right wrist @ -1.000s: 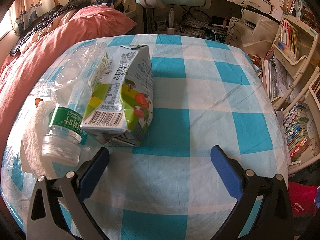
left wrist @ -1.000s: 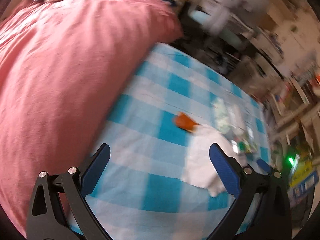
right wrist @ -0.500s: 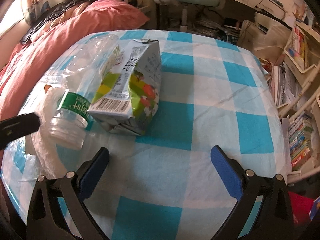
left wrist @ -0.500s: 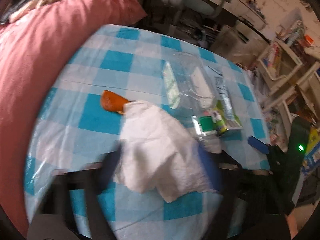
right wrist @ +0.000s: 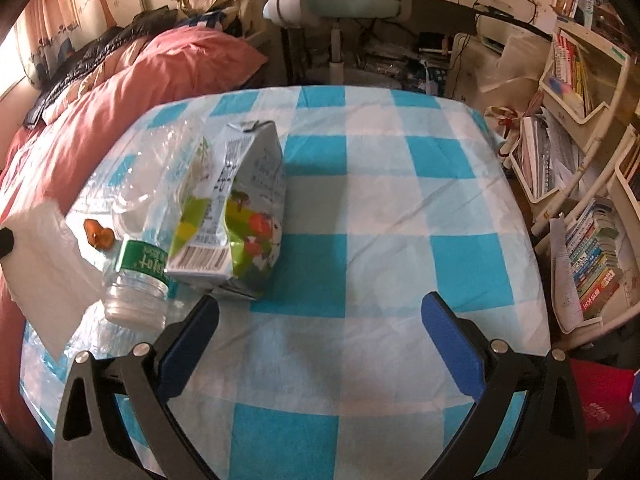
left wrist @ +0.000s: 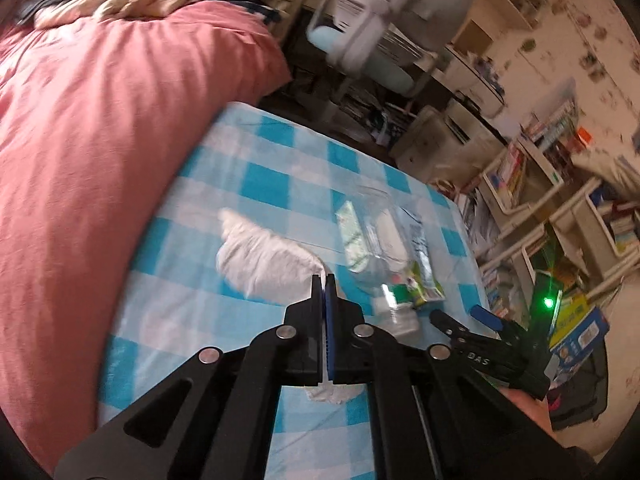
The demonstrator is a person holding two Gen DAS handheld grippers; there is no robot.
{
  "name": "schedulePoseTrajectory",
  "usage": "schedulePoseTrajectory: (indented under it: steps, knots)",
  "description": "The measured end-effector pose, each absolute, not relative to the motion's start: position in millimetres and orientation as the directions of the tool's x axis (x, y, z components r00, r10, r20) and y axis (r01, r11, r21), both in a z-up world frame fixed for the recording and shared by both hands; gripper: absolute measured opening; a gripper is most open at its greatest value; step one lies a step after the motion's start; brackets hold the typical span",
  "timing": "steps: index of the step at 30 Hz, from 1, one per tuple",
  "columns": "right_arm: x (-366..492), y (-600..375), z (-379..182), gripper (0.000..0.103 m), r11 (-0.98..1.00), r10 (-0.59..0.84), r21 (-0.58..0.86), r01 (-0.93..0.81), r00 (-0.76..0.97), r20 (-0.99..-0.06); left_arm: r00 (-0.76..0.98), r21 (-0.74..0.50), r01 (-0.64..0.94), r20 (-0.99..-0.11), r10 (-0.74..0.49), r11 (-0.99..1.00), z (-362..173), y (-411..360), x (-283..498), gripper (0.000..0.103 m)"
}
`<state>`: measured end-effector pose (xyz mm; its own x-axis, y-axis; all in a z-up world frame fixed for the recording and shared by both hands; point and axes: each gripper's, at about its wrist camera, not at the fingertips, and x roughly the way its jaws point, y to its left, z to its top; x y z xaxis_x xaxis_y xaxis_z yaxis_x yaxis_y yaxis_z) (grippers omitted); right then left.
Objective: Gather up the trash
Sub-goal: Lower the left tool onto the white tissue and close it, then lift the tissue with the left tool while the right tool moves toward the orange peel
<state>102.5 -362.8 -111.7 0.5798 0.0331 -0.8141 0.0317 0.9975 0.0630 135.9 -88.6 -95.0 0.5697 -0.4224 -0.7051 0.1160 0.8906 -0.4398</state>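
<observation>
Trash lies grouped at the left part of a table covered with a blue-and-white checked cloth [right wrist: 380, 208]: a crumpled white tissue [left wrist: 264, 256], a clear plastic bottle [right wrist: 148, 216] on its side with a green label band and white cap, a flattened drink carton [right wrist: 240, 208] touching the bottle's right flank, and a small orange scrap [right wrist: 98, 236] just left of the bottle. A bed with a pink quilt [left wrist: 92, 128] runs along the table's left edge. Beyond the far edge stand a pale blue office chair [right wrist: 340, 0] and a desk; shelves crammed with books [right wrist: 592, 256] line the right side.

The left gripper [left wrist: 324, 280] has its blue pads pressed together on a fold of the tissue, white paper showing in the seam between them and bunched below the jaws; the rest of the tissue fans out ahead over the cloth. The right gripper [right wrist: 320, 312] hovers over bare cloth with its jaws spread wide and nothing between them, its left pad near the bottle's cap.

A second ago the left jaws stood wide apart above the cloth with the tissue lying flat beside the orange scrap; they have just been closing and now pinch the tissue. In the right view, the scrap, formerly tucked at the tissue's edge, now lies uncovered. The right gripper has kept its place and spread.
</observation>
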Motion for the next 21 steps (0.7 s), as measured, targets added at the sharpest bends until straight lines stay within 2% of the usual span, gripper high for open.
schedulePoseTrajectory:
  steps: [21]
  knots:
    - [80,-361,-92,0.097,0.998,0.048,0.067,0.004,0.654,-0.755,0.587,-0.409,0.107,-0.710,-0.390,0.906,-93,-68,118,0.002]
